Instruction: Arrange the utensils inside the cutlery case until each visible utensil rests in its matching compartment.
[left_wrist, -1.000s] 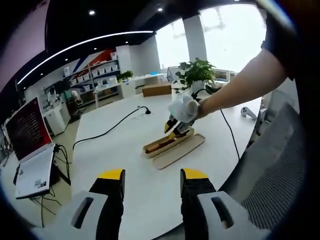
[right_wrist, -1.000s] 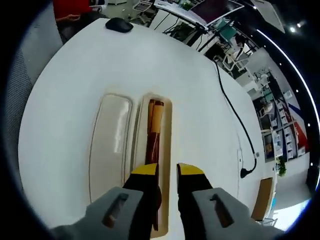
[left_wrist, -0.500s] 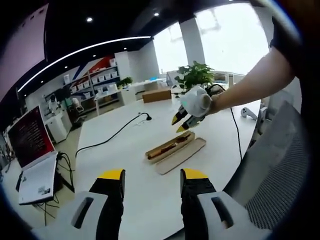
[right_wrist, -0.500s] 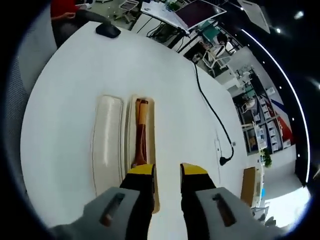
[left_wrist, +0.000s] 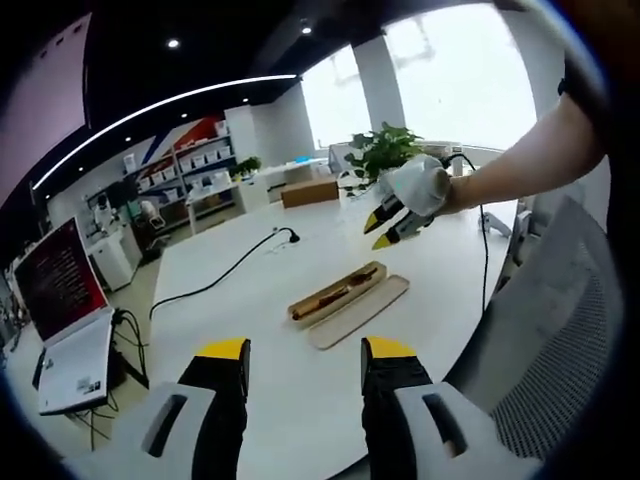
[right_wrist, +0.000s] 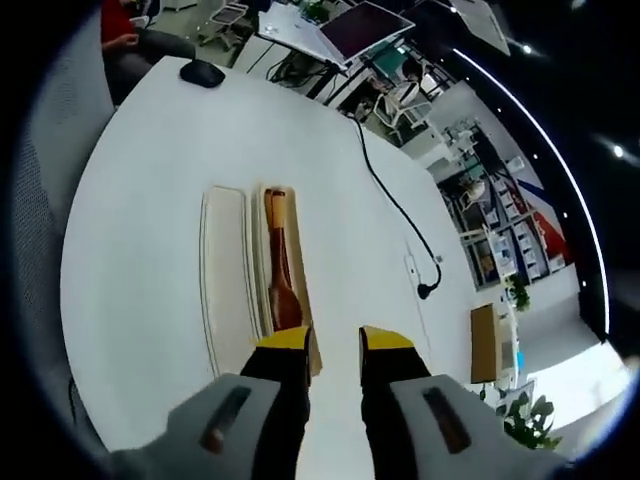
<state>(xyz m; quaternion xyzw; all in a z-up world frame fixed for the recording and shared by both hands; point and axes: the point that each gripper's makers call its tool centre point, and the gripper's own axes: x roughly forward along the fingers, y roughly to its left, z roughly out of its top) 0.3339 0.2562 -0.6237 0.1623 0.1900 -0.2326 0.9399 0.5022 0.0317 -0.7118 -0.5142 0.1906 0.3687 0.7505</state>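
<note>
Glossy brown wooden utensils (right_wrist: 283, 272) lie in a matt, pale wood-look cutlery case (right_wrist: 290, 290) on the smooth white table (right_wrist: 150, 180).

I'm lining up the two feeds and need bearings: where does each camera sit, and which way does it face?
Left gripper view: rides the left gripper, facing across the white table at the cutlery case; the person's arm and the right gripper show.
Right gripper view: rides the right gripper, facing down on the case and lid.
Shared: table, case, lid, black cable.
</note>
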